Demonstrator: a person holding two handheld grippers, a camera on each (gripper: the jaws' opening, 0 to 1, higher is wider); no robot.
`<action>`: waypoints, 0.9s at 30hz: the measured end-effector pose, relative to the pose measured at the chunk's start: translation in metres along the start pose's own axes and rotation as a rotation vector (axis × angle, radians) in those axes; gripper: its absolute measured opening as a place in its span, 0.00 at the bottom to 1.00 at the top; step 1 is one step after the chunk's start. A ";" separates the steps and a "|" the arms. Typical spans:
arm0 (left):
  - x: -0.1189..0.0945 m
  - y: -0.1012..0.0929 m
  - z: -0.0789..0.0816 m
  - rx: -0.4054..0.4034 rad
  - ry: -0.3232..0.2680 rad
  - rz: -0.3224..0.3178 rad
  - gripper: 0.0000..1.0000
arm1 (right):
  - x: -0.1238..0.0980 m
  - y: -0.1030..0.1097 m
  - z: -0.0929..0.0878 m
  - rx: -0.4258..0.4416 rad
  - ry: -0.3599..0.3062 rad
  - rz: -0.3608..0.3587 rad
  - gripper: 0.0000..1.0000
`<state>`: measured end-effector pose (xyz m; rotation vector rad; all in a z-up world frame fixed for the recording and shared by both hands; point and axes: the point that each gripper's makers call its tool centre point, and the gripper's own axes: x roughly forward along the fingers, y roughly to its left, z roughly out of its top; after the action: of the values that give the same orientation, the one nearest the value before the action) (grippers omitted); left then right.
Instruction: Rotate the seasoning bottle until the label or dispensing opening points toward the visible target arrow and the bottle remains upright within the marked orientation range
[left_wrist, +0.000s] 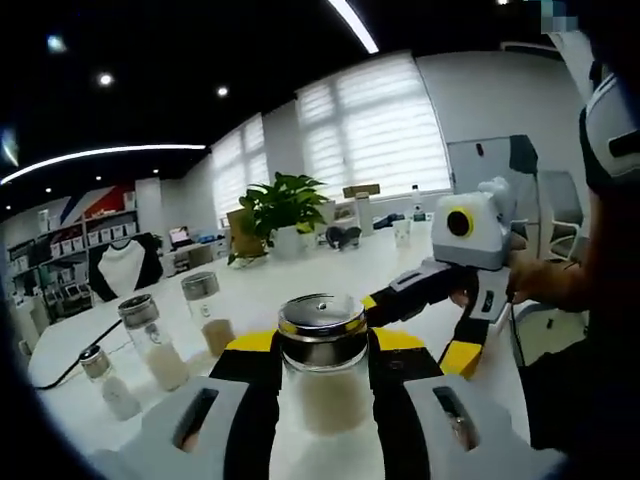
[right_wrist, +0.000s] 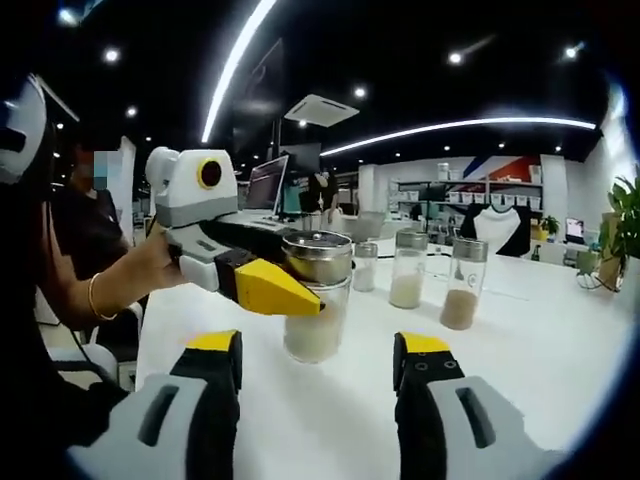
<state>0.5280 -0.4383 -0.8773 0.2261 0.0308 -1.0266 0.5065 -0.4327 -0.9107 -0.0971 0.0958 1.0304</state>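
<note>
On the white table (right_wrist: 560, 330), near edge: the seasoning bottle (left_wrist: 323, 372) stands upright, clamped between the left gripper (left_wrist: 322, 365) jaws just under its metal lid (left_wrist: 321, 317). The right gripper (right_wrist: 318, 372) is spread and empty, short of the bottle. No arrow or label visible. I'd twist slowly about the vertical axis, base flat, clear of the three jars (right_wrist: 408, 268) beyond.

An open office or showroom: a long white table (left_wrist: 300, 285), a dark ceiling with strip lights (right_wrist: 232, 70) and spotlights, big windows with white blinds (left_wrist: 375, 125), a potted plant (left_wrist: 283, 205), monitors (right_wrist: 265, 185) on desks, and display shelves (left_wrist: 95, 235) along the far wall.
</note>
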 end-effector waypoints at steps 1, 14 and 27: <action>0.000 -0.003 0.001 -0.004 -0.005 -0.016 0.35 | 0.001 0.001 0.001 -0.003 -0.003 0.007 0.54; -0.001 -0.026 0.009 0.007 0.003 -0.152 0.35 | 0.006 0.009 0.007 -0.029 -0.043 0.052 0.43; -0.001 -0.039 0.007 0.003 0.007 -0.239 0.35 | 0.008 0.019 0.003 -0.029 -0.044 0.131 0.39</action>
<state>0.4938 -0.4578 -0.8769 0.2319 0.0635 -1.2638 0.4947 -0.4161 -0.9090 -0.0956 0.0477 1.1645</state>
